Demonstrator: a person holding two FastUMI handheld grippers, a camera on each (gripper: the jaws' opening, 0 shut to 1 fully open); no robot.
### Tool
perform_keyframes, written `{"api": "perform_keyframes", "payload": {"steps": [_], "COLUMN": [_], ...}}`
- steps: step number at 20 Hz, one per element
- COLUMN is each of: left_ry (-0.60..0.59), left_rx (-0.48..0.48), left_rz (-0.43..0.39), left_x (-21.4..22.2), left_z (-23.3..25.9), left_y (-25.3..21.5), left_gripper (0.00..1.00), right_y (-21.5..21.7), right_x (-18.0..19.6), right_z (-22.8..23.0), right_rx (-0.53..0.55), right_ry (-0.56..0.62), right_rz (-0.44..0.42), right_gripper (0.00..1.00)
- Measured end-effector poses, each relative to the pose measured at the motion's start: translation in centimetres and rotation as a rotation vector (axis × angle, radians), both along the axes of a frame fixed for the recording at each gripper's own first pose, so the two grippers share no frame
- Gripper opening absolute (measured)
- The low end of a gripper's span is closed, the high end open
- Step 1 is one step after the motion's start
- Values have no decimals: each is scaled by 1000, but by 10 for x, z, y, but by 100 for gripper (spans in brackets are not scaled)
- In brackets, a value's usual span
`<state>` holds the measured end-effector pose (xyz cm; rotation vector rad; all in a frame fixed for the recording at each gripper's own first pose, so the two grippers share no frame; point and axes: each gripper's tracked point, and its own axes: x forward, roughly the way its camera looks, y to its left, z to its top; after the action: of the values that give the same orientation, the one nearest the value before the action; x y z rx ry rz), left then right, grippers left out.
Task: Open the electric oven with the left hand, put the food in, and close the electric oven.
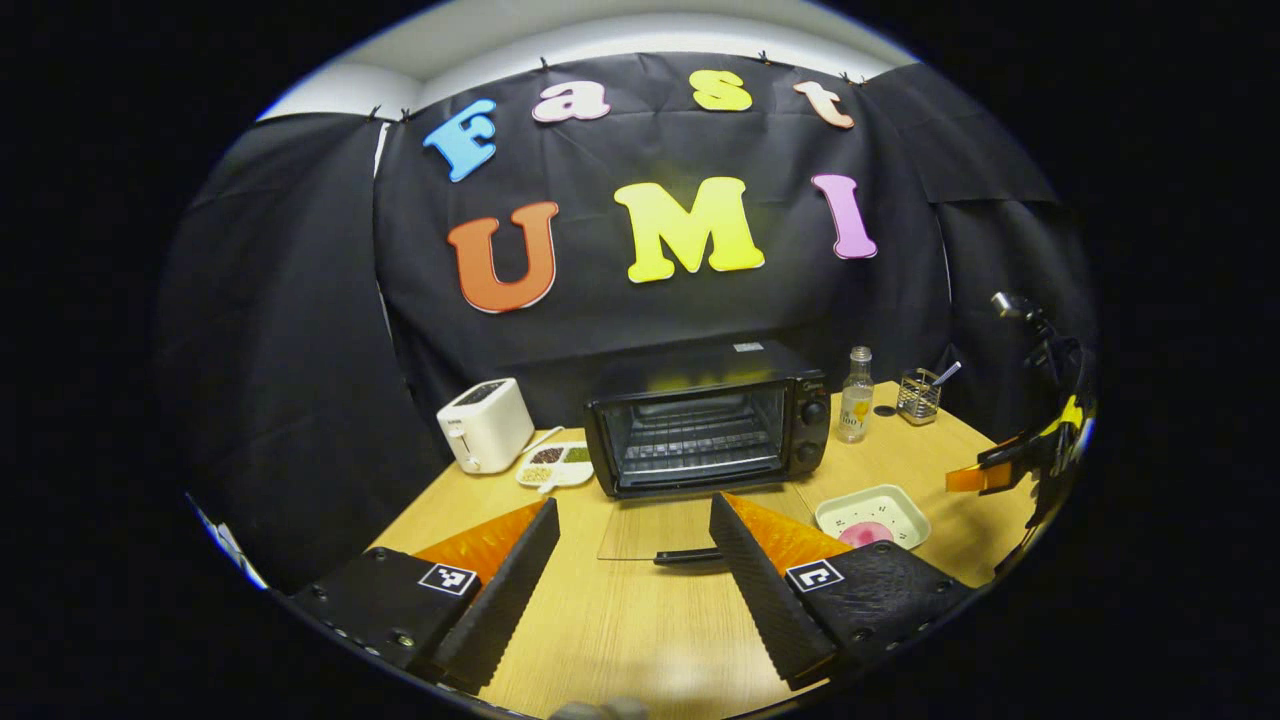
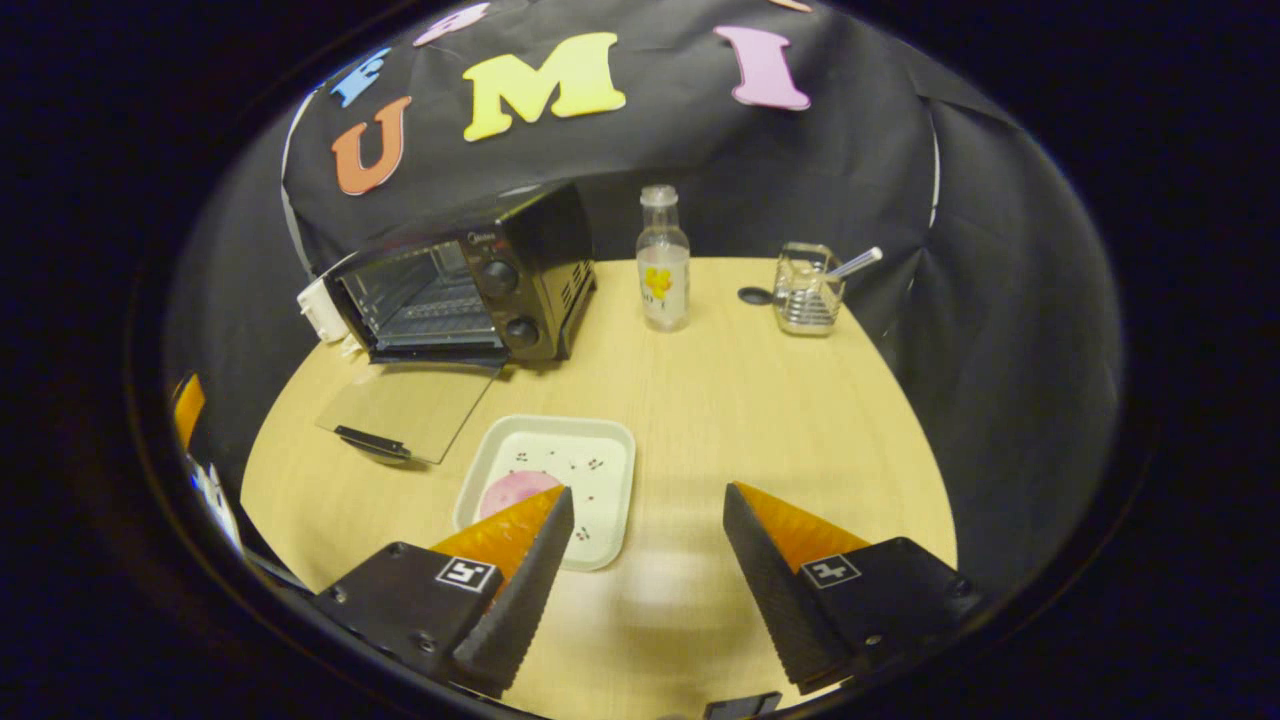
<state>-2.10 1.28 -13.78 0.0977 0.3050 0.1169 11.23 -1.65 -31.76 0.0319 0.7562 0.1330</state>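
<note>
The oven (image 1: 705,430) sits at the back of the surface (image 1: 620,620), and its glass door (image 1: 665,525) is already folded down flat in front of it. I can see the wire rack inside. So opening looks done, and the food still has to go in.

The food is a round pink piece (image 2: 515,490) lying on a pale tray (image 2: 600,440). The tray rests on the surface in front of the oven, a little to the knob side, near the open door but not touching it.

My left gripper (image 1: 635,535) is spread wide and holds nothing. It hangs in front of the oven, just behind the door's dark handle (image 1: 690,556). My right gripper (image 2: 645,535) is spread wide too, with nothing in it. It hangs over the near edge of the tray, and one finger covers part of the pink food.

I think the tray is light and stiff, and its smooth rim may be slippery. The pink food looks soft and could slide around. So I would pinch the near rim of the tray, not the food, and keep it level.

A bottle (image 2: 663,265) and a small wire basket (image 2: 805,295) stand beside the oven on the knob side, well apart from the tray. A white toaster (image 1: 487,425) stands on the oven's other side.
</note>
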Motion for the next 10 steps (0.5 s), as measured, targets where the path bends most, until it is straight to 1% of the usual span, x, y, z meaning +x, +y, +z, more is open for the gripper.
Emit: {"api": "perform_keyframes", "payload": {"steps": [1, 2, 5, 6, 7, 8, 9, 10], "left_ry": [-8, -19, -9, -4, -1, 5, 8, 5], "left_rx": [-1, -6, -17, -14, -12, -13, -15, -14], "left_rz": [14, 29, 97, 115, 130, 145, 154, 158], "left_x": [-4, -6, -19, -24, -29, -32, -36, -37], "left_z": [7, 13, 19, 19, 21, 22, 20, 19], "left_y": [-4, -8, -15, -18, -21, -23, -28, -32], "left_gripper": [96, 97, 97, 96, 96, 97, 97, 97], "right_y": [3, 7, 18, 22, 25, 25, 27, 27], "right_x": [7, 12, 20, 22, 25, 27, 27, 28], "right_z": [-11, -22, -50, -57, -61, -65, -67, -69], "right_rx": [8, 21, 58, 69, 77, 80, 96, 110], "right_ry": [33, 68, 189, 219, 246, 270, 293, 318], "right_rz": [15, 30, 73, 82, 93, 96, 100, 95], "right_gripper": [93, 86, 71, 64, 62, 48, 51, 45]}}
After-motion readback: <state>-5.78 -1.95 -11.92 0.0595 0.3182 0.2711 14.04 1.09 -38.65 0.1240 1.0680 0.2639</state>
